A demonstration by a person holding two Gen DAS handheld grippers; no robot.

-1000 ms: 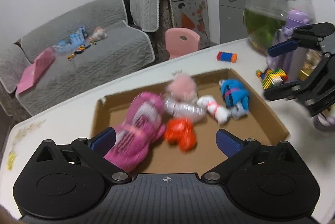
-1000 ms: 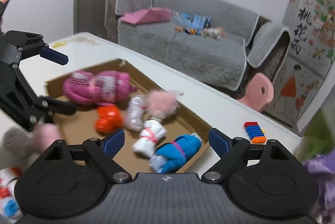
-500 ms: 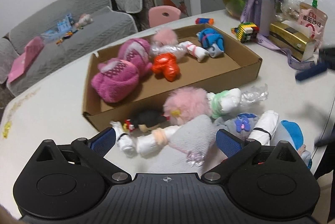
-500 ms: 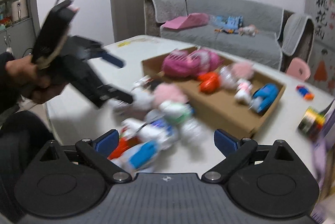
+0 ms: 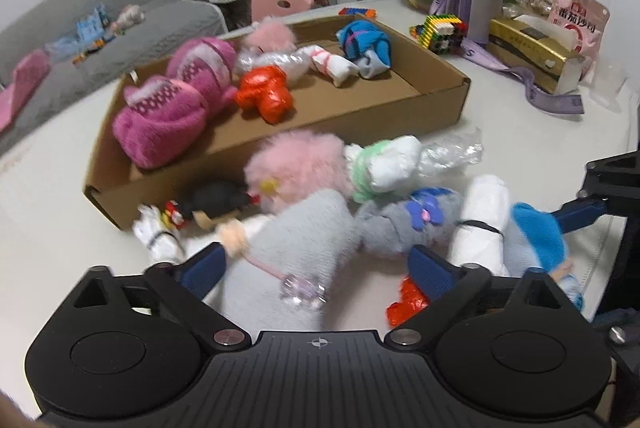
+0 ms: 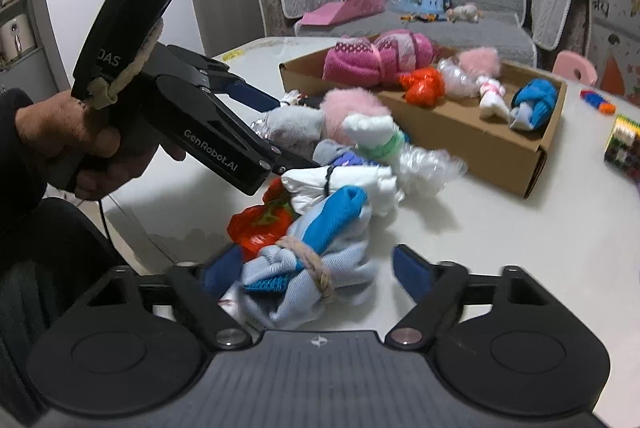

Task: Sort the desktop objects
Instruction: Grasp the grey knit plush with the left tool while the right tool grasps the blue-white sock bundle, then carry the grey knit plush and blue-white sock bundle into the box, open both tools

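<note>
The white desk [image 5: 500,132] is crowded on its far right by a fishbowl, a purple bottle and snack packets, while bare surface lies to the left of the cardboard box [image 5: 280,144] and along the right side in the right wrist view. The box sits open-topped toward the middle of the desk, holding a magenta plush bundle [image 5: 172,108], a red toy and rolled socks. A loose pile lies just in front of its near wall, reaching close to the desk's near edge.

The left gripper [image 5: 316,268] has its jaws wide and closing, straddling a grey sock bundle [image 5: 296,240] in the pile; whether the pads press on it cannot be told. The right gripper [image 6: 316,272] is also closing, with a blue and pale-blue sock bundle [image 6: 316,260] tied with cord between its fingers; the left pad is against the fabric, the right pad stands clear.
</note>
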